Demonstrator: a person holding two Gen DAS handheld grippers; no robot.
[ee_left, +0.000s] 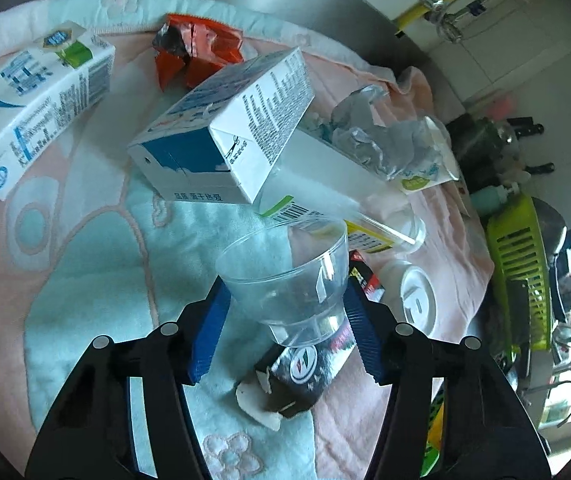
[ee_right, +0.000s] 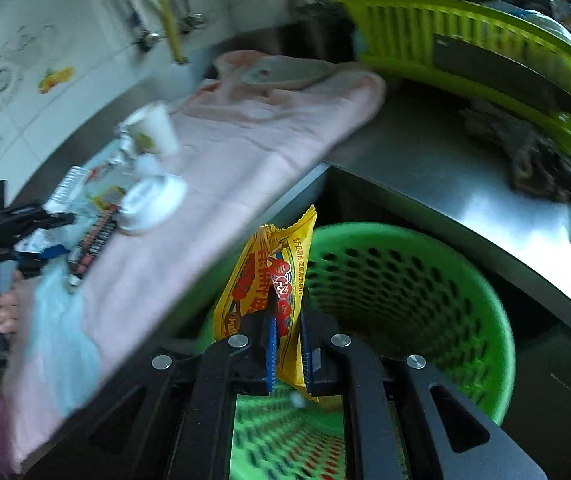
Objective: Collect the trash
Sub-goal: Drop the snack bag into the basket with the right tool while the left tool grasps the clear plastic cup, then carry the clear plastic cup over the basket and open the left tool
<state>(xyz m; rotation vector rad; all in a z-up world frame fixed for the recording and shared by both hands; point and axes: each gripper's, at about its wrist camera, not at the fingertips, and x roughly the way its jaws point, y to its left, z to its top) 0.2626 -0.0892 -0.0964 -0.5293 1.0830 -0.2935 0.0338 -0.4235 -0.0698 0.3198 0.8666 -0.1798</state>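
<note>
Yellow crinkled foil snack wrapper (ee_right: 263, 280) stands upright between the blue-padded fingers of the right gripper (ee_right: 285, 344), which is clamped on its lower half. Just past and below the fingertips opens the round green perforated plastic basket (ee_right: 497, 320), sitting lower than the steel counter edge, so the wrapper's long axis points up while the bin lies forward and down; a release here looks likely to drop it inside (the view is motion-blurred, so the exact overlap with the rim is hard to judge).

The left gripper (ee_left: 285, 320) is spread wide, its pads bracketing a clear plastic cup (ee_left: 285, 272) tilted on the pink and pale-blue towel (ee_left: 85, 272), beside white milk cartons (ee_left: 225, 128); whether the pads touch the cup's wall I cannot tell. The right hand is nearer the basket.
</note>
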